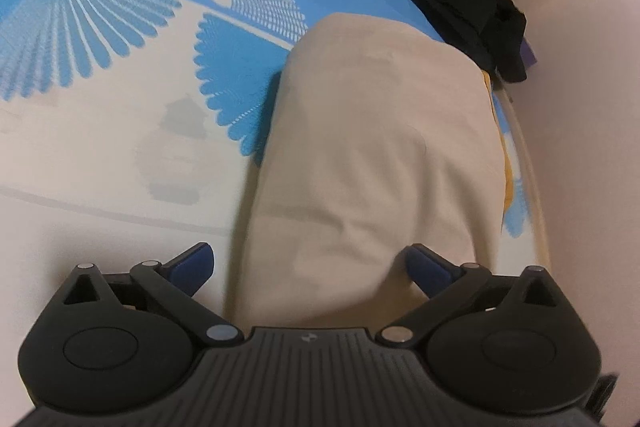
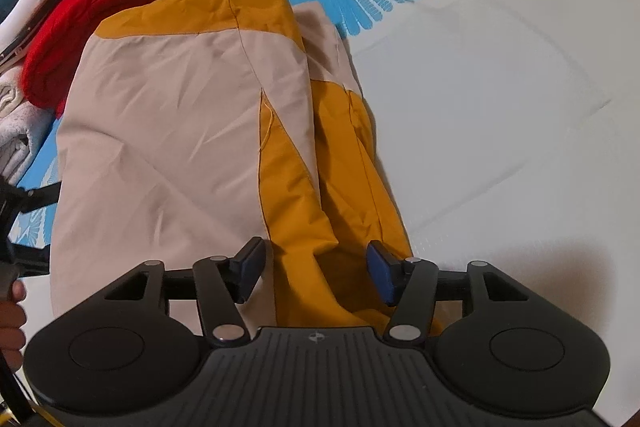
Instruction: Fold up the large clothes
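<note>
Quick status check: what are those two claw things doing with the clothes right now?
Both hand-held grippers, left and right, open, holding nothing. Beige-and-mustard garment folded on bed. Red cloth alongside, not obstructing.

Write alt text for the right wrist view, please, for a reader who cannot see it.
The open right gripper points down at a folded beige and mustard garment lying on a white and blue patterned bedsheet, its pads apart over the mustard part. A red knitted item lies beyond the garment, at upper left.
</note>
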